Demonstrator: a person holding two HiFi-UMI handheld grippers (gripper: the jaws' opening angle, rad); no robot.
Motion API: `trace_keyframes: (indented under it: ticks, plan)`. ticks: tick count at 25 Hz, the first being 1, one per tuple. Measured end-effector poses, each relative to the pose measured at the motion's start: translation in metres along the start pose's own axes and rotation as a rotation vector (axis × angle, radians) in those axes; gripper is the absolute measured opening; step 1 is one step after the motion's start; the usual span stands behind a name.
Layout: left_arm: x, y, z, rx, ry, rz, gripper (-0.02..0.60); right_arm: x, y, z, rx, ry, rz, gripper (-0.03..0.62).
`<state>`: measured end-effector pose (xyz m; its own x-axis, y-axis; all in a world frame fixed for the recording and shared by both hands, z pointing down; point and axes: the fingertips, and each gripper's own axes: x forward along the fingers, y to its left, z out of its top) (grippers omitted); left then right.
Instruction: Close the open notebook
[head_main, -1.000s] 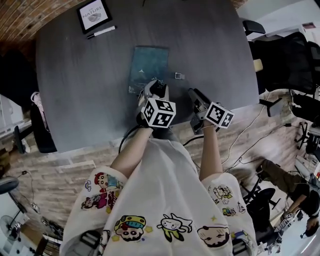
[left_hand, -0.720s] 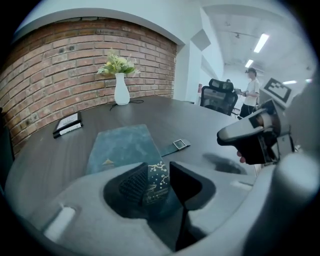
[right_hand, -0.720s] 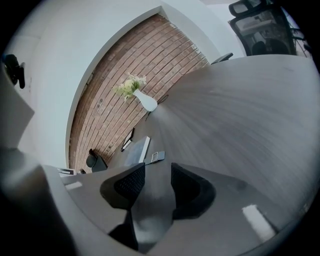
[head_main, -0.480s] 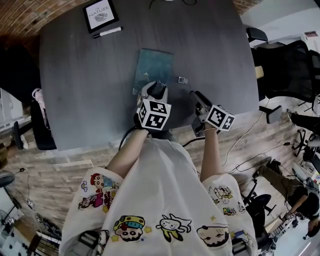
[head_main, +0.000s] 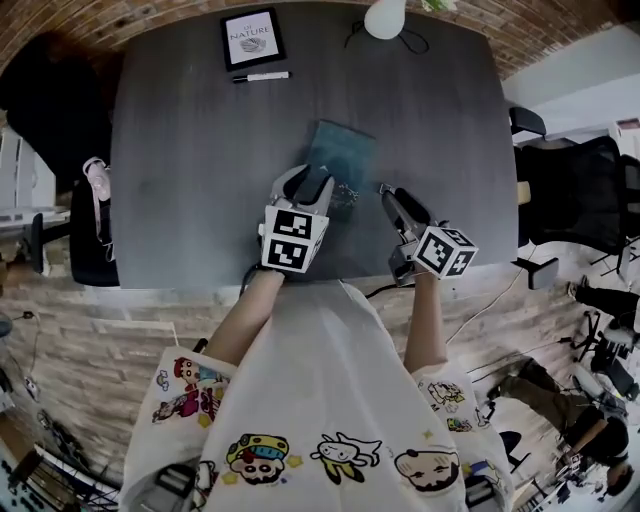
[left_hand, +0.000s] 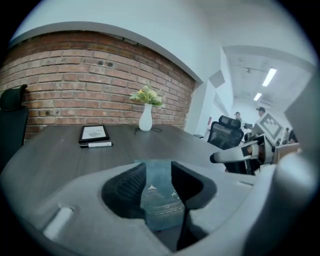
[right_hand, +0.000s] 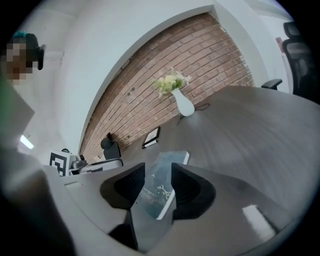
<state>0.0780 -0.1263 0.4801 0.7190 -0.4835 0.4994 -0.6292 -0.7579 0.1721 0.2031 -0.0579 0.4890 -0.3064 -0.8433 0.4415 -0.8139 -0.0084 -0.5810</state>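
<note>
A thin rectangular notebook (head_main: 342, 158) with a matte teal cover is lying shut and flat on the dark grey, faintly grained table (head_main: 180, 180), just above the centre of the head view. The left gripper (head_main: 305, 186) is hovering by its lower left corner, ribbed black pads standing partly apart and clasping nothing. The right gripper (head_main: 393, 196), lower right of the notebook, is gaping wider, likewise gripping nothing.

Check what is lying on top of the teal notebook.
Nothing shows on the closed notebook; its printed cover is bare. The left gripper covers its near corner in the head view, and jaws hide parts of it in both gripper views.
</note>
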Motion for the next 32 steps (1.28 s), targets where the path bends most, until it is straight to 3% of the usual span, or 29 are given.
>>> trace_keyframes:
  ticks: [10,18,24,30,32]
  plan:
    - [-0.087,0.057,0.059,-0.056,-0.227,0.053,0.153,0.031,0.105,0.053,-0.385,-0.051,0.119,0.156]
    - [-0.149,0.09,0.07,-0.11,-0.322,0.11,0.152,0.041,0.168,0.067,-0.654,-0.114,0.134,0.124]
    - [-0.173,0.103,0.06,-0.144,-0.342,0.139,0.116,0.032,0.185,0.077,-0.747,-0.181,0.13,0.081]
    - [-0.18,0.099,0.061,-0.116,-0.364,0.135,0.005,0.021,0.181,0.079,-0.713,-0.208,0.119,0.009]
    - [-0.179,0.096,0.062,-0.112,-0.367,0.123,-0.002,0.018,0.179,0.078,-0.701,-0.212,0.114,0.009]
